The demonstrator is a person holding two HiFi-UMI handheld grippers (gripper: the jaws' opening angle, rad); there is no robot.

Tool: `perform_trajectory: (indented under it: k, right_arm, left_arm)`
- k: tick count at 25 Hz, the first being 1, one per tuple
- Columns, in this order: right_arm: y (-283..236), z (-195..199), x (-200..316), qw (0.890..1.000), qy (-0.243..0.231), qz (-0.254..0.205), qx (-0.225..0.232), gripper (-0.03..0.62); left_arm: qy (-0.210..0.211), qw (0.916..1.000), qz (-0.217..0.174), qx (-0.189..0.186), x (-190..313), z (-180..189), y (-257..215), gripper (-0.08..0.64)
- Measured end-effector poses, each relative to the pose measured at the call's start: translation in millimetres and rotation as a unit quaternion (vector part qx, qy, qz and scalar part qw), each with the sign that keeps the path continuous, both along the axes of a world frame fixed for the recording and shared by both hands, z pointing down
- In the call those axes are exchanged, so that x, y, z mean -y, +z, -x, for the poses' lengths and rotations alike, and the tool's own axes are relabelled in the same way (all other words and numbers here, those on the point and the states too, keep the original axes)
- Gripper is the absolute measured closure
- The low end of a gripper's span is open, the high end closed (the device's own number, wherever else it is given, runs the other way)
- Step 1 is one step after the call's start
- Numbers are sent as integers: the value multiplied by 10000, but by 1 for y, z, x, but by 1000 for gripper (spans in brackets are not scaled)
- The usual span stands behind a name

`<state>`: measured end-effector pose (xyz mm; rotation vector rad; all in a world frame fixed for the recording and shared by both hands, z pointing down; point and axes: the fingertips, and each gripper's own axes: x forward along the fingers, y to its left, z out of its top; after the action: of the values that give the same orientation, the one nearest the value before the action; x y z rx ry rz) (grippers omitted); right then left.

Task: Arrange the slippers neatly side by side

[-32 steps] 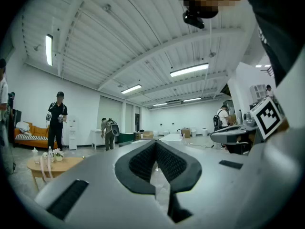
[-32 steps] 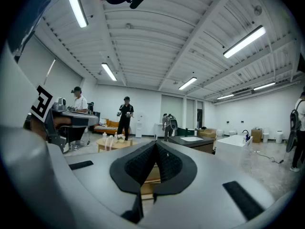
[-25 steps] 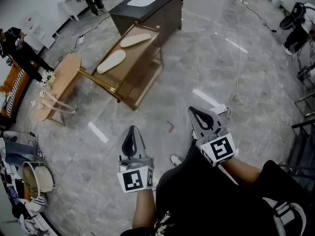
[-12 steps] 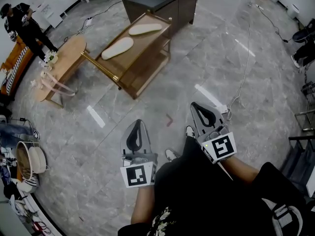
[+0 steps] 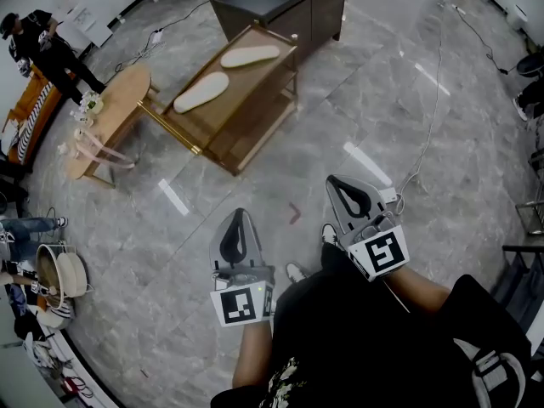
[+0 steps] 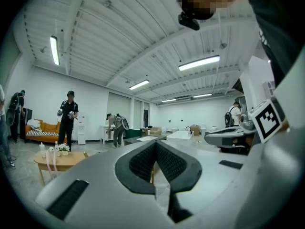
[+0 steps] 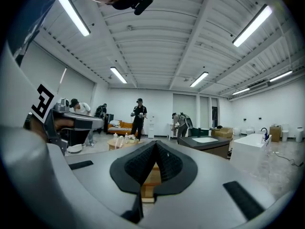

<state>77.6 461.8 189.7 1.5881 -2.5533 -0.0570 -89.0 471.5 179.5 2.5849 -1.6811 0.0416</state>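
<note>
Two cream slippers (image 5: pixel 201 92) (image 5: pixel 249 55) lie soles-up and apart on the top of a low wooden rack (image 5: pixel 255 113), far ahead of me on the grey floor. My left gripper (image 5: pixel 239 218) and right gripper (image 5: pixel 334 183) are held level in front of my body, well short of the rack. Both point toward it. Each has its jaws shut with nothing between them, as the left gripper view (image 6: pixel 156 144) and the right gripper view (image 7: pixel 155 143) show. Part of the wooden rack (image 7: pixel 147 178) shows beyond the right jaws.
A round wooden side table (image 5: pixel 110 113) stands left of the rack and a dark cabinet (image 5: pixel 293 2) with a white top behind it. A white cable (image 5: pixel 429 117) runs to a power strip (image 5: pixel 388 195) by the right gripper. People (image 5: pixel 42 49) stand at far left; baskets (image 5: pixel 59 279) lie at left.
Both grippers stay shut and side by side. The view has swung a little, so the rack and round table sit slightly higher and more to the right. A shoe has stepped forward between the grippers.
</note>
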Motion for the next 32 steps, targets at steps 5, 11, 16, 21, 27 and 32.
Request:
perform_trajectory:
  k: [5,11,16,21,27,32]
  right_arm:
    - [1,-31,23,9999,-132,6,-10,603]
    - [4,-68,38,9996,-278,5,69,603]
    - [9,-81,51,9988,-476,71,35,603]
    - [16,-83,61,9979,-619,154,106,603]
    - [19,-83,75,9976,-669,164,73,603]
    - [19,-85,94,9986,-509,163,44,603]
  left_arm:
    - [-30,10000,-58,66,20,-36,-4,558]
    - [-158,9998,-26,123,35,-72,-1,558]
    - [-255,9996,-51,112,44,-92,-1,558]
    - [-301,9993,-51,192,51,-102,-2,558]
    - [-360,9993,-5,139,66,-98,5,559]
    - [-160,9998,-28,91,89,-104,9,558]
